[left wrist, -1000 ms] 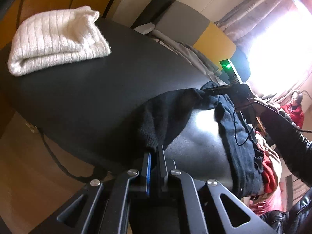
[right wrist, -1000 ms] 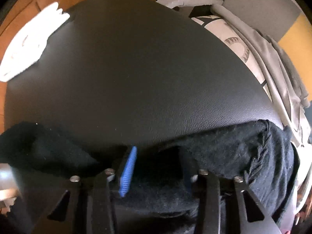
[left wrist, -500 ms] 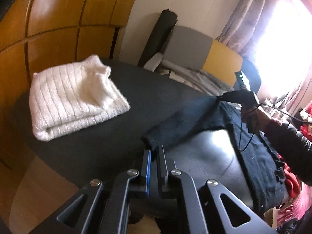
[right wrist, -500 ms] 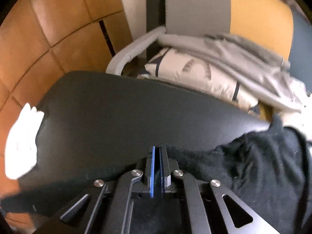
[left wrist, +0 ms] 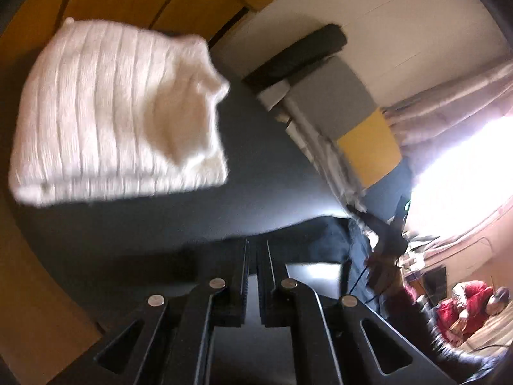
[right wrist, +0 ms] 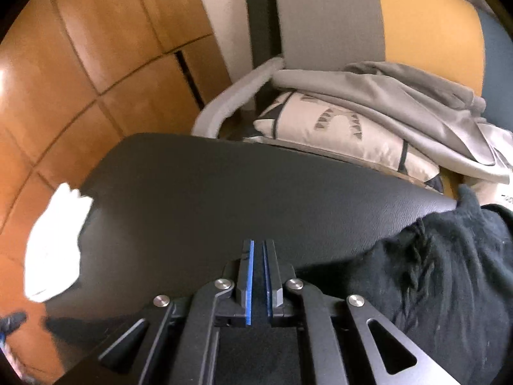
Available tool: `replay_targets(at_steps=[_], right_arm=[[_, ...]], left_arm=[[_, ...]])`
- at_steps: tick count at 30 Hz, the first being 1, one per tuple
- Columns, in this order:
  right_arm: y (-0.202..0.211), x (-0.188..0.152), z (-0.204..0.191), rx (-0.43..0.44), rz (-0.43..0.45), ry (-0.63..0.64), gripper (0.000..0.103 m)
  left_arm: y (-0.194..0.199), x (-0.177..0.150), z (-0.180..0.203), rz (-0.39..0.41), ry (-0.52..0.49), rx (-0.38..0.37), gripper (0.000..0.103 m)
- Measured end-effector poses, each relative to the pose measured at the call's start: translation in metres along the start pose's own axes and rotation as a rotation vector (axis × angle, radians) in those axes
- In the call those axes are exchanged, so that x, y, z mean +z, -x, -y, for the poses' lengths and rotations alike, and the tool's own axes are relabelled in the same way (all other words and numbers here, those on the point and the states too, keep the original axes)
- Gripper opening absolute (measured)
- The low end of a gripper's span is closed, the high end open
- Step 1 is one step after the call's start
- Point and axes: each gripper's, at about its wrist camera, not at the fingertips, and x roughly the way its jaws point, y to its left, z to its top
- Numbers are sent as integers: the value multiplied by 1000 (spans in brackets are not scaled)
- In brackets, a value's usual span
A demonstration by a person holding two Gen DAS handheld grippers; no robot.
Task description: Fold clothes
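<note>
The black table (right wrist: pixel 198 192) is taking up most of both views, with a chair (right wrist: pixel 378 19) behind it carrying a heap of grey and patterned clothes (right wrist: pixel 368 112) that are lying unfolded. On the table's far left corner a white knit sweater (left wrist: pixel 118 112) is sitting as a neat folded block, well apart from the garment in hand. That garment, a black sweater (right wrist: pixel 449 272), is lying bunched over the table's right edge, and a dark length of it is running leftward across the near edge toward the left gripper (left wrist: pixel 256 256). Compared with a second ago, the right gripper (right wrist: pixel 258 276), which was standing wide over the cloth, is now pinched nearly shut with black fabric between its blue pads, and both tools are riding higher, so the cloth is being lifted and stretched between them instead of lying slack. The left gripper is likewise staying clenched; dark cloth seems to be caught in it, though blur is making that hard to confirm. By the look of it, the sweater is being spread out for a fold.
</note>
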Motion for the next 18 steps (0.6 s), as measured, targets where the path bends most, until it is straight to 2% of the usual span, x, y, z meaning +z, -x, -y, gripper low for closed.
replay_targets(at_steps=[3, 5, 6, 9, 12, 15, 18], right_arm=[[11, -11, -16, 41, -13, 61, 6], [0, -37, -43, 71, -71, 144, 6], [-6, -46, -54, 87, -94, 171, 6], [-26, -68, -83, 107, -146, 233, 6], [-42, -77, -100, 98, -168, 255, 6], [-47, -72, -102, 94, -160, 215, 6], [-54, -63, -97, 89, -156, 163, 6]], left_arm=[[5, 3, 5, 36, -112, 150, 4], [3, 0, 6, 36, -156, 232, 4], [2, -4, 6, 32, -170, 248, 5], [3, -21, 5, 17, -213, 273, 13], [7, -36, 0, 6, -231, 215, 18], [-3, -40, -8, -42, -173, 159, 27], [-15, -42, -12, -51, -185, 188, 34]])
